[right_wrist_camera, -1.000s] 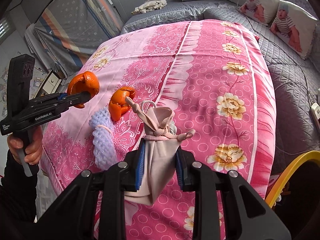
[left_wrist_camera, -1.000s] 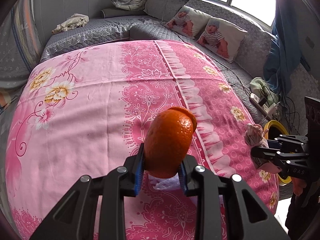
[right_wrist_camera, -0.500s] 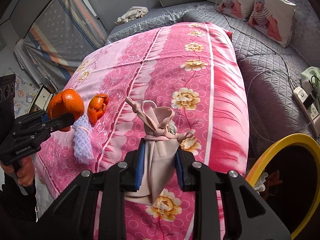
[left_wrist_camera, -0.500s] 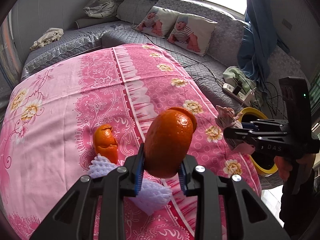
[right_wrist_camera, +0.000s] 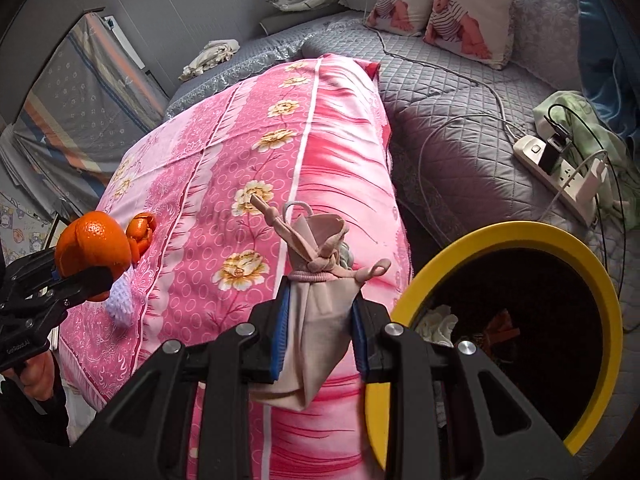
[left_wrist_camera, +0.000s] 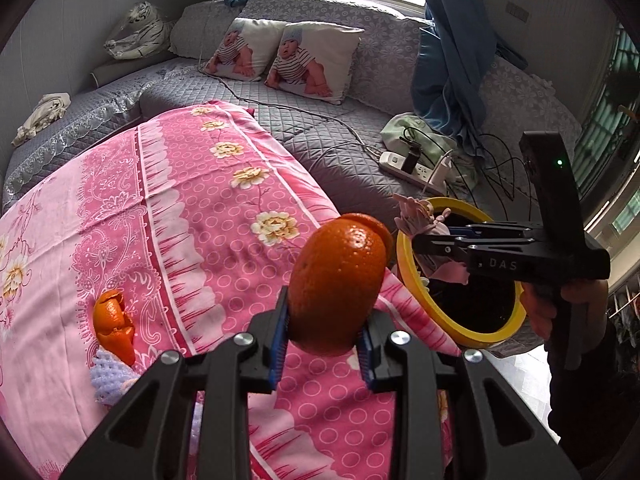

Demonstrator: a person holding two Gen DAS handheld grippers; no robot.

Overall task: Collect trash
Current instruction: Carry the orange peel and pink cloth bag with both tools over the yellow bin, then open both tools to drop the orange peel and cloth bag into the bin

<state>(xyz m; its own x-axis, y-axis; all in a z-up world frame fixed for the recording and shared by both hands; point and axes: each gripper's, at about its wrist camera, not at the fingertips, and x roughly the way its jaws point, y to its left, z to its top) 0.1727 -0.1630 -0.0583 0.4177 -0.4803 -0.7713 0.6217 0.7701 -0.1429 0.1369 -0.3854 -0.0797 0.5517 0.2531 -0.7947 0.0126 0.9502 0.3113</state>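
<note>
The left gripper [left_wrist_camera: 323,350] pinches a piece of orange peel [left_wrist_camera: 338,280] above the near edge of the pink bedspread [left_wrist_camera: 192,216]. The right gripper [right_wrist_camera: 318,336] clamps a knotted beige cloth bundle [right_wrist_camera: 316,304] just left of the yellow-rimmed bin [right_wrist_camera: 516,230]. Inside the bin's dark interior lie crumpled white paper [right_wrist_camera: 438,322] and an orange scrap [right_wrist_camera: 500,330]. Another peel [left_wrist_camera: 114,326] and a lavender foam net [left_wrist_camera: 110,376] rest on the bedspread, far left.

Left hand-held gripper [left_wrist_camera: 324,344] clamps orange peel [left_wrist_camera: 338,284]; yellow bin [left_wrist_camera: 456,280] ahead-right, right hand-held gripper [left_wrist_camera: 420,240] holding pink cloth [left_wrist_camera: 424,220] over it.
</note>
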